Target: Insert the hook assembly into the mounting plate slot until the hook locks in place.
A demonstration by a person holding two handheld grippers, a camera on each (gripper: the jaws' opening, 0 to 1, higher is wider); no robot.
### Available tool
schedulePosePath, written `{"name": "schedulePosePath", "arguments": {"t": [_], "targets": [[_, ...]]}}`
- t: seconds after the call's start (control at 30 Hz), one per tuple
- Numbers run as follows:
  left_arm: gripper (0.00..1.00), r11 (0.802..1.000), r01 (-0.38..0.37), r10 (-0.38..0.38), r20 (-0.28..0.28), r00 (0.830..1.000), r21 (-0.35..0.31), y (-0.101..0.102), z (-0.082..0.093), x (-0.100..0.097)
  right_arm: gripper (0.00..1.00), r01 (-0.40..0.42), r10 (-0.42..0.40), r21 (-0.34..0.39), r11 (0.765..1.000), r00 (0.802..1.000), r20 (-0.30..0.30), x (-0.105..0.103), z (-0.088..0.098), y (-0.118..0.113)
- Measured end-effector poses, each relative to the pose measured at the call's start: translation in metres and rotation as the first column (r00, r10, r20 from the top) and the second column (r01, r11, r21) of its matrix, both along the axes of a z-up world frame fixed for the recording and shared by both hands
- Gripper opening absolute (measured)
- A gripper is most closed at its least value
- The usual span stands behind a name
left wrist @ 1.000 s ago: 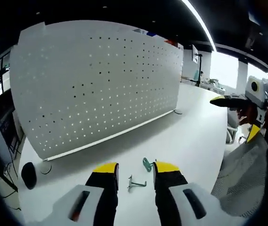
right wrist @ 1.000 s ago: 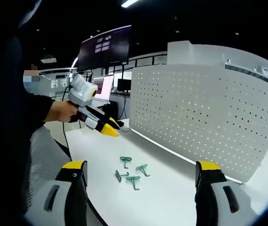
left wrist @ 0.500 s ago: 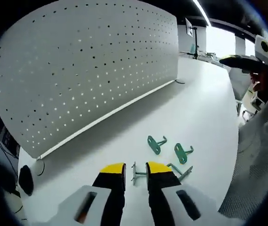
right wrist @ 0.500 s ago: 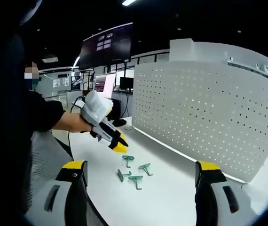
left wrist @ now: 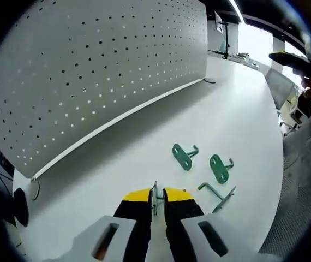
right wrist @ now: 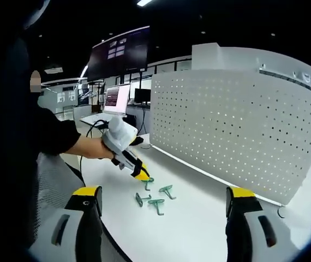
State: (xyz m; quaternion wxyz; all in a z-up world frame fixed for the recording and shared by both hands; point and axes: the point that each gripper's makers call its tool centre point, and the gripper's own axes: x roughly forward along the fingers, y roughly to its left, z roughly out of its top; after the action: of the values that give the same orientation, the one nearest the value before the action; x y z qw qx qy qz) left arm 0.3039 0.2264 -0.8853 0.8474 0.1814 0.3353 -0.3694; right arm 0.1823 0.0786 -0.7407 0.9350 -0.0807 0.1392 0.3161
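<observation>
A white pegboard mounting plate [left wrist: 90, 71] stands upright on the white table [left wrist: 232, 114]; it also fills the right side of the right gripper view [right wrist: 237, 131]. Several green hooks lie flat on the table: two with round plates [left wrist: 183, 156] [left wrist: 219, 167] and a third [left wrist: 216, 195] beside my jaws. My left gripper [left wrist: 155, 195] is low over the table, shut on the thin plate of a hook [left wrist: 154, 192]. In the right gripper view that left gripper [right wrist: 140, 174] touches down among the hooks [right wrist: 156, 203]. My right gripper [right wrist: 163, 192] hangs open and empty, well back from them.
A black puck-shaped object [left wrist: 19, 199] with a cable lies at the pegboard's left end. A mesh chair back [left wrist: 303, 180] borders the table's near edge. Monitors [right wrist: 117, 52] hang behind the person's sleeve [right wrist: 52, 136]. Bare tabletop stretches in front of the pegboard.
My left gripper has dropped toward the table and its jaws have narrowed from open to shut on a hook. The right gripper has stayed open and nearly still.
</observation>
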Motion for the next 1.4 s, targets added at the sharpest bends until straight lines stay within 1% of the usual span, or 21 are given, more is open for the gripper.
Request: {"name": "schedulePosePath", "arguments": {"t": [0.17,0.37,0.6,0.73,0.93,1.07,1.13,1.2,1.23,1.27,1.3,1.37,1.4], "targets": [[0.06,1.000,-0.002,0.002,-0.001,1.000,-0.002,0.000,-0.001,0.003,0.91,0.003,-0.003,0.001,1.000,1.000,0.000,-0.001,0.000,0.003],[0.03,1.000,-0.003,0.003,0.000,1.000,-0.002,-0.001,-0.002,0.005,0.91,0.004,-0.004,0.003,1.000,1.000,-0.004,-0.001,0.000,0.005],[0.03,1.000,-0.009,0.009,0.000,1.000,-0.002,0.000,-0.006,0.007,0.90,-0.003,0.003,-0.001,1.000,1.000,-0.007,0.000,0.001,0.008],[0.02,0.999,-0.027,0.027,-0.002,1.000,-0.017,0.004,-0.002,0.008,0.90,-0.012,0.012,-0.003,1.000,1.000,-0.005,0.000,0.002,0.012],[0.01,0.992,-0.066,0.069,0.026,0.997,-0.103,0.004,0.022,0.013,0.90,-0.032,0.032,-0.012,0.999,0.999,0.008,0.002,0.008,0.018],[0.01,0.981,-0.081,0.090,0.040,0.995,-0.175,0.001,0.038,0.013,0.90,-0.047,0.048,-0.024,0.999,0.999,0.024,0.003,0.014,0.021],[0.01,0.970,-0.091,0.105,0.048,0.993,-0.225,-0.001,0.050,0.014,0.89,-0.056,0.057,-0.031,0.998,0.998,0.034,0.004,0.018,0.023],[0.01,0.960,-0.094,0.114,0.061,0.992,-0.264,-0.003,0.062,0.014,0.88,-0.063,0.065,-0.035,0.997,0.997,0.045,0.005,0.022,0.025],[0.01,0.958,-0.094,0.115,0.065,0.991,-0.271,-0.003,0.064,0.014,0.88,-0.065,0.067,-0.036,0.997,0.997,0.048,0.005,0.023,0.026],[0.01,0.950,-0.096,0.125,0.077,0.989,-0.298,-0.004,0.074,0.013,0.88,-0.070,0.072,-0.038,0.997,0.996,0.056,0.006,0.026,0.027],[0.01,0.943,-0.096,0.128,0.080,0.989,-0.318,-0.006,0.079,0.012,0.87,-0.072,0.074,-0.040,0.997,0.995,0.064,0.006,0.029,0.029],[0.01,0.924,-0.095,0.135,0.083,0.987,-0.371,-0.009,0.091,0.009,0.86,-0.076,0.079,-0.038,0.996,0.994,0.077,0.008,0.034,0.031],[0.01,0.918,-0.092,0.133,0.083,0.988,-0.386,-0.010,0.095,0.007,0.86,-0.078,0.081,-0.036,0.996,0.993,0.081,0.008,0.037,0.032]]}}
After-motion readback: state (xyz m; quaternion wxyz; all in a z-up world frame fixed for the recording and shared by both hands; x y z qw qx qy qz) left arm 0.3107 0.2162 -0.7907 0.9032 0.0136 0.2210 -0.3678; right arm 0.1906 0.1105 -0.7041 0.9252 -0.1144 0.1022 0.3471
